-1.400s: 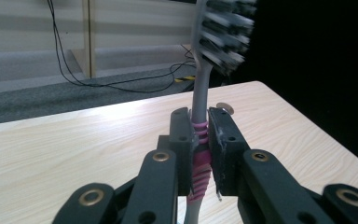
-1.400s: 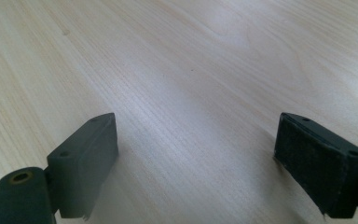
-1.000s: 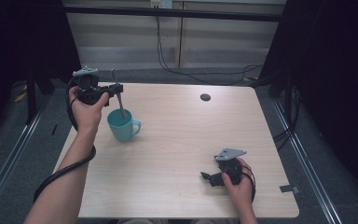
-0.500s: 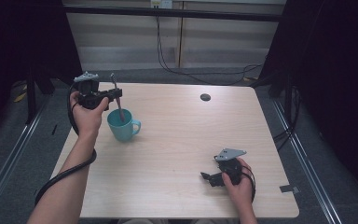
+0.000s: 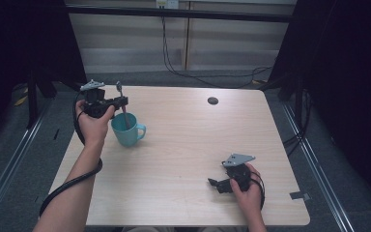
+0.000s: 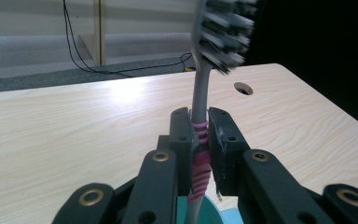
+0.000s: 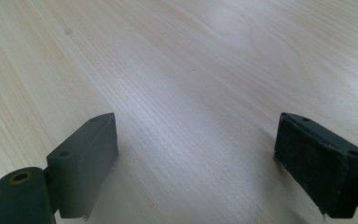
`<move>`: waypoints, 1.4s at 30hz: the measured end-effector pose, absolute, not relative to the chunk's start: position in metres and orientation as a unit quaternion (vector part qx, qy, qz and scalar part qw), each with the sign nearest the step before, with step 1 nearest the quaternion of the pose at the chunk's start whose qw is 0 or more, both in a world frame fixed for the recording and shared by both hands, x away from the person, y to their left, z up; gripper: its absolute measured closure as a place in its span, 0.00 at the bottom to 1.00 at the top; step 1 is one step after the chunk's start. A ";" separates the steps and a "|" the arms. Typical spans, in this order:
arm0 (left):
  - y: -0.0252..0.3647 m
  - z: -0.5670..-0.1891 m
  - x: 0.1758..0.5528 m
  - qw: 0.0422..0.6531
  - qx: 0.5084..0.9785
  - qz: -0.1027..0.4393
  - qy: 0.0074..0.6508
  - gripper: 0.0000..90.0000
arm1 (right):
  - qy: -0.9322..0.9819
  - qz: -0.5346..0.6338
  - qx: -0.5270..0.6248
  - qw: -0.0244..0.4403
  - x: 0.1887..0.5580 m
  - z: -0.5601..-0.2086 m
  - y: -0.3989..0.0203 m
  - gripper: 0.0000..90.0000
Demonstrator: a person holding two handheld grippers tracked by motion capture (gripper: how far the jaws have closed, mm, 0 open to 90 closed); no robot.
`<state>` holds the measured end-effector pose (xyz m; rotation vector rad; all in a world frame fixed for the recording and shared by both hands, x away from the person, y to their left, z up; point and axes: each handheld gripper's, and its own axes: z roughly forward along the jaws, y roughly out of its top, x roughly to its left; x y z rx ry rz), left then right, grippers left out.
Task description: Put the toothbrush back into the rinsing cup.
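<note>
On the left, I am gripping the toothbrush point(image 6: 200, 140) by its handle in my left gripper point(image 5: 116, 102), bristles up, tail dipping into the teal cup point(image 5: 125, 128); I judge placement nearly done, release pending. My right gripper point(image 5: 217, 184) is resting spread wide on the table point(image 5: 183, 159).

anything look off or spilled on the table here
Nothing stands out. The teal mug stands upright with no spill around it, the left tongs grip the toothbrush over it, and the right tongs rest open on the bare table.
</note>
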<state>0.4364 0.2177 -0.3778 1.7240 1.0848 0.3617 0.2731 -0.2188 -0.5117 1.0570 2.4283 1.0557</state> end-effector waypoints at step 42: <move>0.213 -0.416 0.430 0.482 0.731 0.140 0.462 0.90 | 0.844 0.367 0.364 0.145 0.273 -0.512 -0.219 0.14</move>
